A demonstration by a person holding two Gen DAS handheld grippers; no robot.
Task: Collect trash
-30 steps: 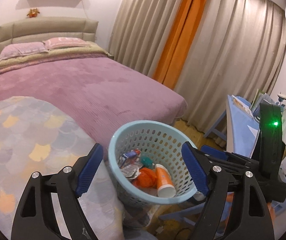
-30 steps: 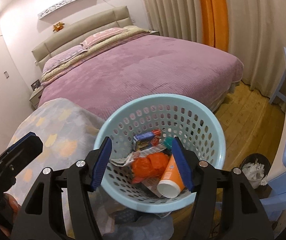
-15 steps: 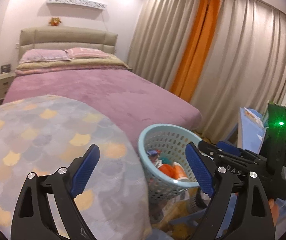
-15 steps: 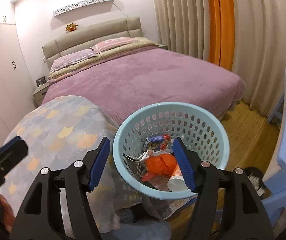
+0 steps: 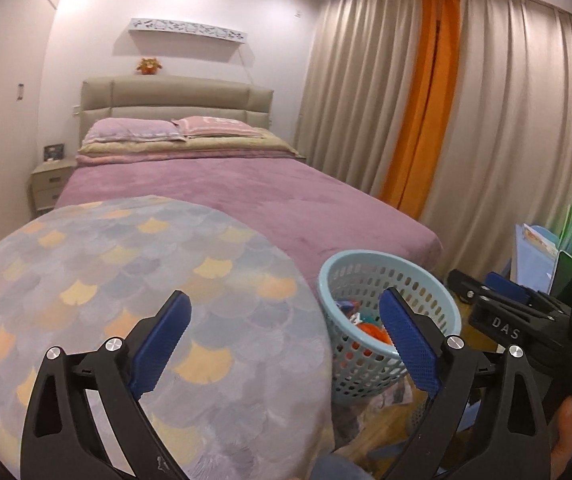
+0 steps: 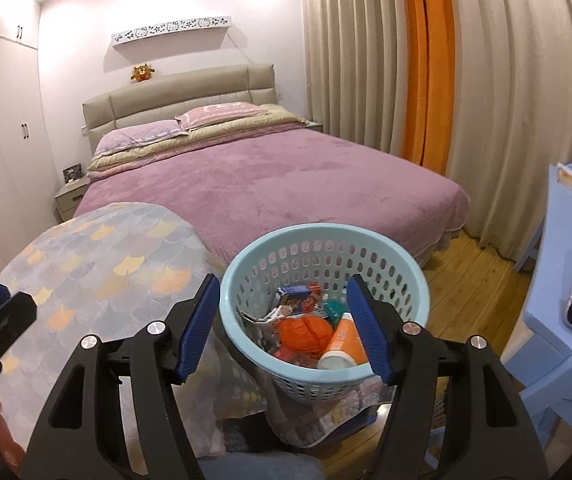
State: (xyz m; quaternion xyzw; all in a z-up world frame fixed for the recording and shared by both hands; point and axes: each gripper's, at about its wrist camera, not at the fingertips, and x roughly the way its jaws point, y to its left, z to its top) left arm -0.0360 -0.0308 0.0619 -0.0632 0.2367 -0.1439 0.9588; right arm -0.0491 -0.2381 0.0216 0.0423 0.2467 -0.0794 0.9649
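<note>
A light blue perforated basket (image 6: 325, 230) holds the trash: a crumpled orange bag (image 6: 305, 332), an orange and white tube (image 6: 341, 346), a blue and red packet (image 6: 297, 294) and paper scraps. My right gripper (image 6: 282, 280) hovers just in front of the basket, open, its pads touching nothing. In the left wrist view the basket (image 5: 365, 256) sits low right, partly behind my right pad. My left gripper (image 5: 284, 296) hangs over the cloth-covered round table (image 5: 126, 280); its jaws are opening and nothing is between them. The right gripper (image 5: 481, 280) shows beside the basket.
A bed with a purple cover (image 6: 286, 184) fills the middle of the room, with a nightstand (image 5: 50, 188) at its far left. Beige and orange curtains (image 6: 425, 80) line the right wall. A blue desk and chair (image 6: 557, 320) stand right, on the wood floor (image 6: 473, 272).
Both views have lifted and drawn back, bringing the headboard wall into view. In the left wrist view the basket slid from centre to the right, and the left jaws spread wider.
</note>
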